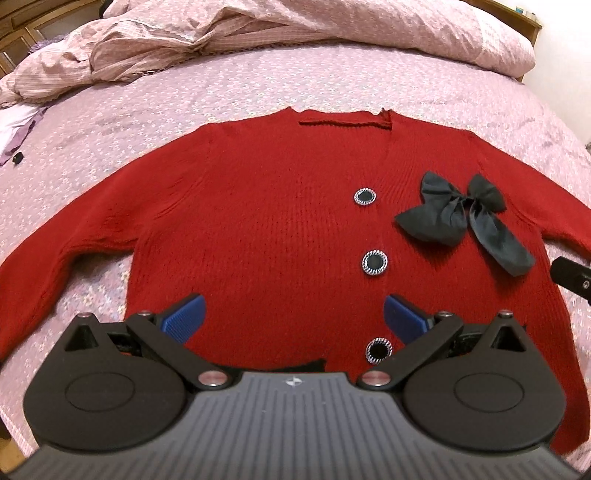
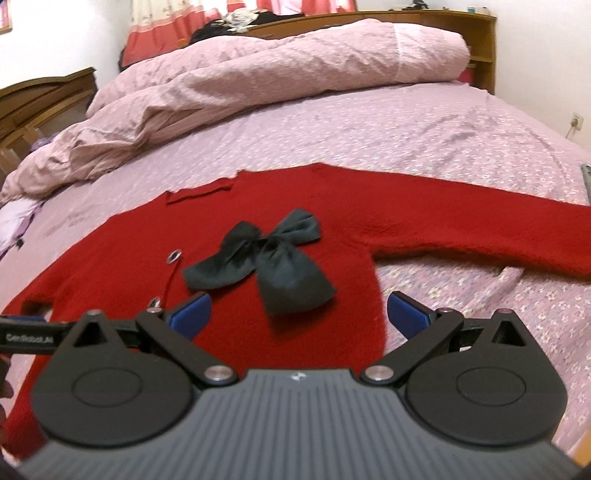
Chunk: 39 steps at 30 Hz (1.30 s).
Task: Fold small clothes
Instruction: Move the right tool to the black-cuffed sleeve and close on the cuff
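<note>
A small red knitted cardigan (image 1: 266,221) lies flat and face up on the bed, sleeves spread to both sides, with three round black buttons (image 1: 374,261) down its front and a black bow (image 1: 461,218) on its right chest. My left gripper (image 1: 293,317) hovers open over the cardigan's hem, nothing between its blue pads. In the right wrist view the same cardigan (image 2: 325,206) and bow (image 2: 266,258) show. My right gripper (image 2: 299,314) stands open over the cardigan's lower right side, near the right sleeve (image 2: 480,232).
The bed sheet (image 1: 258,88) is pink with small flowers. A crumpled pink duvet (image 2: 258,74) is heaped along the far side. A wooden headboard shelf (image 2: 476,33) stands at the back right. Pale cloth (image 1: 14,125) lies at the left edge.
</note>
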{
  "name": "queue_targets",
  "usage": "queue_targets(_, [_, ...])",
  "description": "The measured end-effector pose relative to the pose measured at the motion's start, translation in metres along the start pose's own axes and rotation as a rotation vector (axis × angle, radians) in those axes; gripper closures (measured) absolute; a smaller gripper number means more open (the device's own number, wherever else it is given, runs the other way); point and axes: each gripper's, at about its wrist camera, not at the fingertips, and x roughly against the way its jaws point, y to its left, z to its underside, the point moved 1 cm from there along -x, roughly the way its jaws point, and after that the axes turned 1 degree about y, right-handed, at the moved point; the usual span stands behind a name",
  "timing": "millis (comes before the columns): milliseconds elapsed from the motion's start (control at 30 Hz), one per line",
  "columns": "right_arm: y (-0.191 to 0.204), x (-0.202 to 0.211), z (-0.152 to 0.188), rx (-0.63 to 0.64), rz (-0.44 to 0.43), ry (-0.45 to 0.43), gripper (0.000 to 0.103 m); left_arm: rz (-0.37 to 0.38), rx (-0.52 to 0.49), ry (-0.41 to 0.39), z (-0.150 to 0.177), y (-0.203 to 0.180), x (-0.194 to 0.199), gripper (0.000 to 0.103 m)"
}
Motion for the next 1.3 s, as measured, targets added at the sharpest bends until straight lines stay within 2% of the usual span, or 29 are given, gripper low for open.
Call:
queue_targets(300, [-0.033,-0.022,-0.015,-0.094,0.010,0.025,0.000,0.001,0.017,-0.003,-0.028,-0.007,-0.030,0.000])
queue_targets(433, [-0.054,-0.036,-0.023,-0.157,0.034,0.044,0.000,-0.006,0.034,-0.002,-0.046,-0.010,-0.050,0.000])
queue_targets(667, [-0.092,-0.055,-0.036,-0.238,0.082,0.029,0.000,-0.015,0.006,-0.013,-0.068,-0.025,-0.079,0.000])
queue_targets(867, [-0.120,-0.072,-0.034,-0.355,0.090,0.044,0.000,-0.014,-0.010,0.061,-0.064,-0.032,-0.108,0.000])
queue_targets(1300, [-0.162,-0.072,-0.029,-0.478,0.102,-0.046,0.000,-0.007,-0.030,-0.006,-0.054,-0.031,-0.117,0.000])
